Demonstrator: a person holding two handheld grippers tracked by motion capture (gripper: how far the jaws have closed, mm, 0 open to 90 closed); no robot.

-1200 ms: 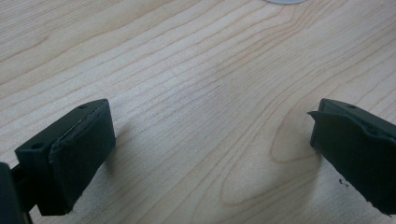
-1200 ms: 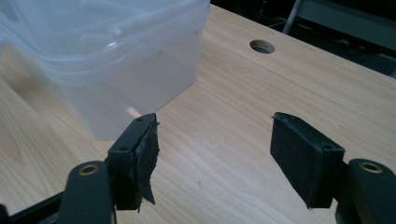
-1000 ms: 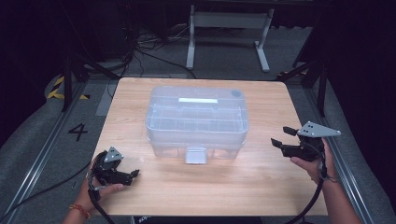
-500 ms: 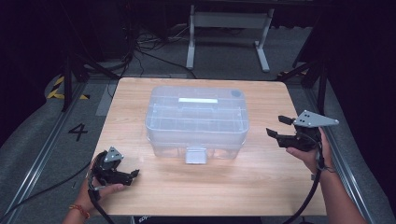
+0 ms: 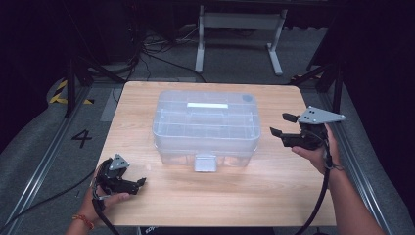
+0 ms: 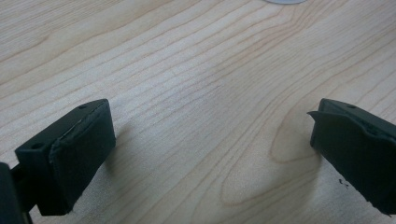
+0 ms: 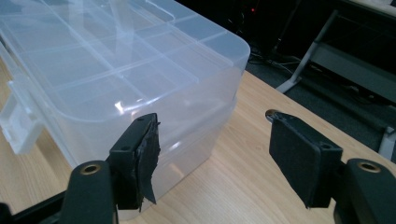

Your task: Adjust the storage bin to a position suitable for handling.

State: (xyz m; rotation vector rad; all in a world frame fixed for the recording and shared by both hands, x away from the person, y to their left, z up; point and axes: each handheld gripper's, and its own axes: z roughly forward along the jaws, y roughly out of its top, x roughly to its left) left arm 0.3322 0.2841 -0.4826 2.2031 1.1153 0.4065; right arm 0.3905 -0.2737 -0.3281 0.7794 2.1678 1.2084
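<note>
Clear plastic organizer box (image 5: 206, 125) at centre of wooden table (image 5: 147, 205), lid closed, white latch tab (image 5: 205, 163) on near side facing the person, divided compartments visible through the lid, pale label strip (image 5: 207, 105) on top toward the far edge. Right gripper (image 5: 283, 129) held above the table just off the box's right end, jaws spread wide, nothing between them, grey three-cornered plate on top, cable trailing down along the forearm. From the right gripper view: right gripper (image 7: 212, 154) aimed at the box's rounded corner (image 7: 140, 84), one pad seen against the box's side wall, other pad out over bare tabletop; contact with the wall not determinable, no grip on anything. Torn edge visible on the pad nearer the box. Latch tab (image 7: 16, 126) at far left of that view. Left gripper (image 5: 139, 182) low at the near left corner of the table, well apart from the box, resting on or just above the wood. From the left gripper view: left gripper (image 6: 210, 135) jaws wide apart, empty, bare wood grain between them, pads casting soft shadows on the tabletop. Beyond the table: dark floor, a grey metal stand (image 5: 235, 22), cables, a painted "4" (image 5: 81, 138) on the floor at left.
</note>
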